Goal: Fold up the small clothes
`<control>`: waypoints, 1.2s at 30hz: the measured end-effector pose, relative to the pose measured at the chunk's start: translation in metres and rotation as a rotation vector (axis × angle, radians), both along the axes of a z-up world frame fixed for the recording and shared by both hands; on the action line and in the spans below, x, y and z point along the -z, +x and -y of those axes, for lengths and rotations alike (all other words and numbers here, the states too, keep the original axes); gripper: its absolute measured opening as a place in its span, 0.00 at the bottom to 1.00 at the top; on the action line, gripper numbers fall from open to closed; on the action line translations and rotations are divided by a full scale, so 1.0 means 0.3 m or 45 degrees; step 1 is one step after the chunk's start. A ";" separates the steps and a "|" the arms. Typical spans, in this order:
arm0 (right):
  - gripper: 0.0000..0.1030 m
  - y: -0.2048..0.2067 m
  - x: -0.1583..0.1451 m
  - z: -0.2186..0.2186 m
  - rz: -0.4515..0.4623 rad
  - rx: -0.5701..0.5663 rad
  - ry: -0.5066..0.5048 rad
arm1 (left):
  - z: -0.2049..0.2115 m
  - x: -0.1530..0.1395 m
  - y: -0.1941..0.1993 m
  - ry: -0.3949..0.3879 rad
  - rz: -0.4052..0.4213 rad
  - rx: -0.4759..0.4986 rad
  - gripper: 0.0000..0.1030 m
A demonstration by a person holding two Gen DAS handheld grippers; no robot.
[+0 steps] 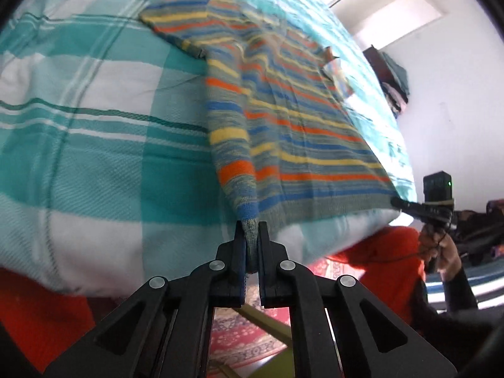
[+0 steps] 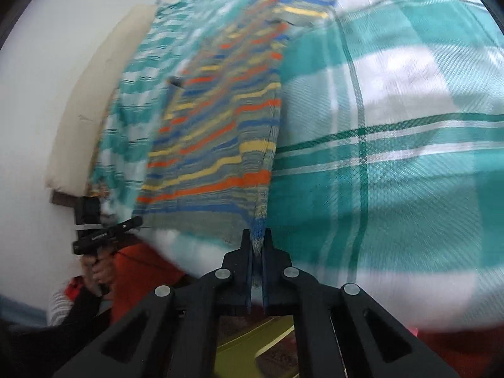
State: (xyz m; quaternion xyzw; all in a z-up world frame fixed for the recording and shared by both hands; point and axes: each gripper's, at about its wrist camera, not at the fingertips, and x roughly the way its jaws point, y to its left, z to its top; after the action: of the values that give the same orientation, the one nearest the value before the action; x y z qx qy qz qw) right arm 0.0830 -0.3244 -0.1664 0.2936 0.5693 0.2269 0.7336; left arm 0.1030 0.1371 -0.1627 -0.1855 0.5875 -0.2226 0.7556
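Observation:
A small striped knit sweater (image 1: pixel 299 119), grey-green with orange, yellow and blue bands, lies spread on a teal-and-white checked bedcover (image 1: pixel 94 126). My left gripper (image 1: pixel 251 225) is shut on the sweater's near left hem corner at the bed's front edge. My right gripper (image 2: pixel 259 233) is shut on the near right hem corner of the sweater (image 2: pixel 220 132). The right gripper also shows in the left wrist view (image 1: pixel 397 202), at the sweater's other bottom corner. The left gripper shows in the right wrist view (image 2: pixel 137 220). One sleeve (image 1: pixel 176 15) lies out to the far left.
The bedcover (image 2: pixel 393 157) hangs over the front edge of the bed. An orange cloth (image 1: pixel 387 245) and a patterned red rug (image 1: pixel 239 343) lie below. A white pillow (image 2: pixel 94 94) is at the wall. Stacked clothes (image 1: pixel 393 85) sit on a far shelf.

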 end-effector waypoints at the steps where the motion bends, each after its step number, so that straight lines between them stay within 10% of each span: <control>1: 0.04 -0.010 -0.015 0.008 -0.003 0.000 0.012 | 0.000 0.004 -0.004 0.003 -0.011 0.005 0.03; 8: 0.04 -0.030 0.165 0.018 -0.201 -0.003 -0.154 | 0.083 0.224 0.006 0.290 -0.161 0.059 0.03; 14: 0.13 -0.024 0.126 0.009 -0.165 -0.012 -0.210 | 0.094 0.146 0.046 0.408 -0.130 0.109 0.17; 19: 0.50 0.073 -0.072 0.101 -0.059 -0.094 -0.444 | -0.073 -0.144 0.315 0.461 0.177 -0.027 0.75; 27: 0.54 0.743 -0.320 0.151 0.370 -0.137 -0.805 | -0.153 -0.100 1.130 0.552 0.153 -0.174 0.77; 36: 0.54 1.483 -0.060 -0.101 0.367 -0.280 -0.767 | -0.033 0.202 1.438 0.661 -0.032 -0.004 0.76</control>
State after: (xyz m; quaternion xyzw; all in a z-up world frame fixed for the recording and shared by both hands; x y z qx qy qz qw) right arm 0.5280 -0.2941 -0.1483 -0.0343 0.5295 0.1654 0.8313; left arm 0.5345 0.1469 -0.2233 0.0111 0.6340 -0.0610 0.7708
